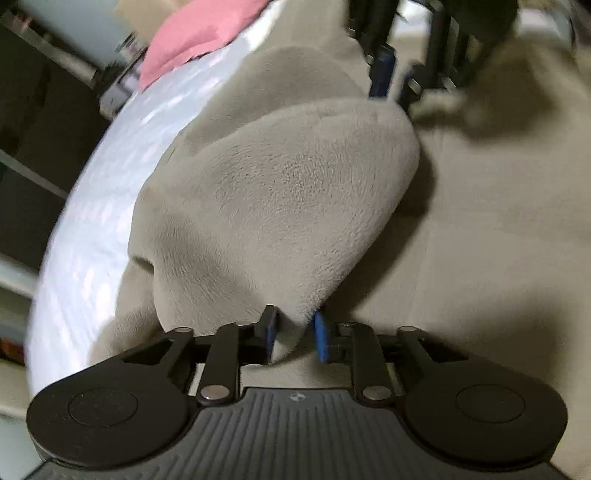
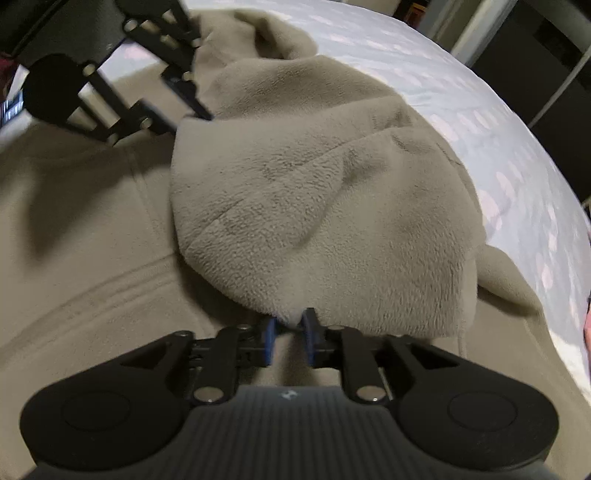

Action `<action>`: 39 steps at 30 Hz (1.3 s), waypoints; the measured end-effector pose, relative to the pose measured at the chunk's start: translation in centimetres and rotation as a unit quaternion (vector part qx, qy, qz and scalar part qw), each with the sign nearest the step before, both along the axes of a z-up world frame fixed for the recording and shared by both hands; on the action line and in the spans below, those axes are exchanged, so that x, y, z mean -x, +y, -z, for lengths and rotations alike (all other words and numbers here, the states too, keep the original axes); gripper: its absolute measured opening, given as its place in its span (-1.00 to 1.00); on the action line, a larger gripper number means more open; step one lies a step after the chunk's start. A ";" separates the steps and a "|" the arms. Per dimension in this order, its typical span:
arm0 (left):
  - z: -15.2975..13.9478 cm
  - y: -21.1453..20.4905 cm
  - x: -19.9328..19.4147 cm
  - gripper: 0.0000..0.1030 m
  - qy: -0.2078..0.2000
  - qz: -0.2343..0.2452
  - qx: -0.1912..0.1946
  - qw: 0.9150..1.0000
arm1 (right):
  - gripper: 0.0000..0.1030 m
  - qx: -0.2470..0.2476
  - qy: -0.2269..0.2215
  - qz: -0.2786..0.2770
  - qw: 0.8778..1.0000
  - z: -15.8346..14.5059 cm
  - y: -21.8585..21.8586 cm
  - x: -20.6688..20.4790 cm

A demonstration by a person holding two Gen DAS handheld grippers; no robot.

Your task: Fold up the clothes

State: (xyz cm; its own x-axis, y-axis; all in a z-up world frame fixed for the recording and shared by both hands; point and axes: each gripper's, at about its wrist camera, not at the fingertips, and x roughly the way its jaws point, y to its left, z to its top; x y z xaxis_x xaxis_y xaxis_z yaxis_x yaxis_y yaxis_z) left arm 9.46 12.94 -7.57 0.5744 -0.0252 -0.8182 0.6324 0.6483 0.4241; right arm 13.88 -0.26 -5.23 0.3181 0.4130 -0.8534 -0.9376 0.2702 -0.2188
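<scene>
A beige fleece garment (image 1: 280, 192) lies spread on the bed, with one part of it raised into a rounded fold. My left gripper (image 1: 294, 334) is shut on the near edge of that fold, fleece pinched between its blue pads. Across the fold, my right gripper (image 1: 391, 85) shows blurred at the top of the left wrist view. In the right wrist view the same fleece garment (image 2: 325, 206) bulges ahead, and my right gripper (image 2: 289, 338) is shut on its edge. My left gripper (image 2: 195, 110) holds the fold's far corner at the upper left.
A white patterned bedsheet (image 1: 96, 206) (image 2: 498, 147) covers the bed under the fleece. A pink garment (image 1: 195, 33) lies at the bed's far end. Dark furniture (image 1: 33, 129) stands beyond the bed edge, and dark cabinet fronts (image 2: 554, 62) stand past the other side.
</scene>
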 end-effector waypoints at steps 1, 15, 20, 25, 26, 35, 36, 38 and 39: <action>-0.7 0.9 -0.5 -0.37 -0.001 -0.020 0.020 1.000 | -0.34 -0.012 0.010 0.010 1.000 -0.6 -0.6 -0.1; -7.3 13.7 -8.6 -0.19 -0.002 -0.321 0.272 0.907 | -0.12 -0.194 0.096 0.275 0.937 -6.2 -6.5 -8.7; -4.3 18.1 -11.5 -0.06 0.020 -0.414 0.345 0.842 | -0.02 -0.237 0.138 0.379 0.884 -4.3 -6.4 -15.0; -0.7 20.2 -12.1 -0.05 0.039 -0.463 0.408 0.786 | 0.26 -0.273 0.201 0.441 0.831 -0.7 -7.2 -18.7; -0.2 20.5 -12.3 -0.05 0.043 -0.466 0.417 0.779 | 0.26 -0.274 0.209 0.444 0.827 -0.1 -7.2 -19.2; 1.8 22.0 -13.3 -0.48 0.028 -0.475 0.462 0.749 | -0.27 -0.294 0.269 0.450 0.800 4.2 -6.0 -22.6; 1.4 22.3 -13.6 -0.58 0.021 -0.471 0.467 0.748 | -0.58 -0.296 0.264 0.440 0.805 4.2 -5.5 -22.6; 0.4 22.9 -14.0 -0.81 0.005 -0.463 0.477 0.747 | -0.72 -0.315 0.250 0.429 0.809 3.4 -5.3 -23.0; -0.1 23.2 -14.3 -0.85 -0.002 -0.459 0.482 0.746 | -0.81 -0.328 0.243 0.426 0.807 2.8 -5.4 -23.3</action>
